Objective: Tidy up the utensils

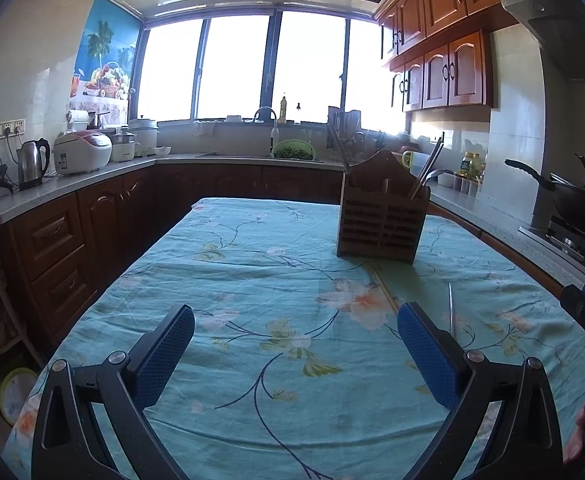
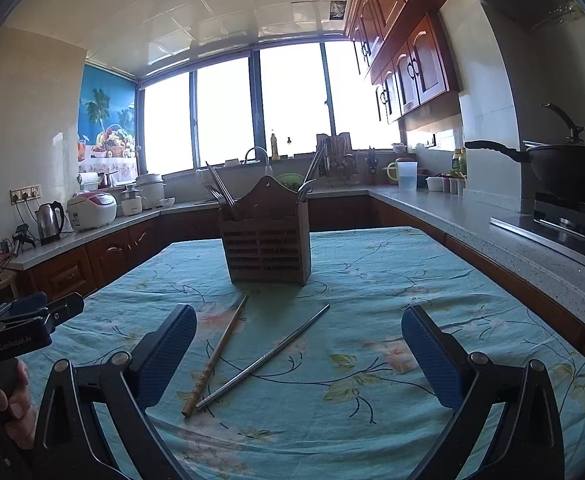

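Lying loose: wooden chopstick (image 2: 216,356) and metal chopstick (image 2: 264,358) rest flat on the floral tablecloth (image 2: 372,280), near ends almost touching, far ends spread toward the holder, so they seem to be what is left to put away.
Holder: wooden utensil caddy (image 2: 266,240) stands upright further along the table, just beyond the chopsticks' far tips; utensil handles already stick up from both of its sides, so it is likely the place the loose ones belong.
Right gripper (image 2: 298,356): fingers spread wide, nothing between them; the two chopsticks lie in its gap, nearer the left finger, which suits a pick-up from this side.
Left gripper (image 1: 296,354): fingers likewise parted and empty, over bare cloth; both chopsticks lie beside and beyond its right finger, the caddy (image 1: 382,216) ahead to its right, so it looks to be standing by.
Surroundings: kitchen counter (image 2: 472,216) wraps the table; a wok (image 2: 568,168) sits on the stove, well apart.
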`<state>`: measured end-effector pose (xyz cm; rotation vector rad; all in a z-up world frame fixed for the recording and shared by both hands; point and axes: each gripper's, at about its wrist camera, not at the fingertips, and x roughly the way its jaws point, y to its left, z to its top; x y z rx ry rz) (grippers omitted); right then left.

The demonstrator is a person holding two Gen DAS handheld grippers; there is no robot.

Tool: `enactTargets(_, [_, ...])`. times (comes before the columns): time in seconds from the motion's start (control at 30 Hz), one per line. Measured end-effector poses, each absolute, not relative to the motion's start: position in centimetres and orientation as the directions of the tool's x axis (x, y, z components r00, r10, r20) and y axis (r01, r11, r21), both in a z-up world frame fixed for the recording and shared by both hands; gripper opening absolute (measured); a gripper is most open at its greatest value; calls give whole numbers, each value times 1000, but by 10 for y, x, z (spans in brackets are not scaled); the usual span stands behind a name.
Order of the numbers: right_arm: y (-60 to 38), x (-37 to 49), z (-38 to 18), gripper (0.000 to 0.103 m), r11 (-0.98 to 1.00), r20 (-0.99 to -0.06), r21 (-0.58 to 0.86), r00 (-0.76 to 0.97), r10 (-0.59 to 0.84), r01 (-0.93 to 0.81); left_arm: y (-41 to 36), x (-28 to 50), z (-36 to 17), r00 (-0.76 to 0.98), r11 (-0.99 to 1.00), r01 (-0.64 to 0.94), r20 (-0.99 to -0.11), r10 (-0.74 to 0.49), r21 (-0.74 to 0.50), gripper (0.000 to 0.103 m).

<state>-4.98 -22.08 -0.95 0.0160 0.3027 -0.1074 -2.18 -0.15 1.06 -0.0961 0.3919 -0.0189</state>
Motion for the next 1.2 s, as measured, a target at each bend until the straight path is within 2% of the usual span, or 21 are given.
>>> enactTargets(0.9, [-218, -53, -12, 103, 995, -291, 0, 952, -93, 97, -8, -28, 4, 918, 1000, -23, -395, 14, -19, 102])
enactTargets(1.2, [-217, -55, -12, 103, 996, -282, -2, 955, -88, 91, -10, -33, 3, 931, 1000, -20, -363, 20, 4, 102])
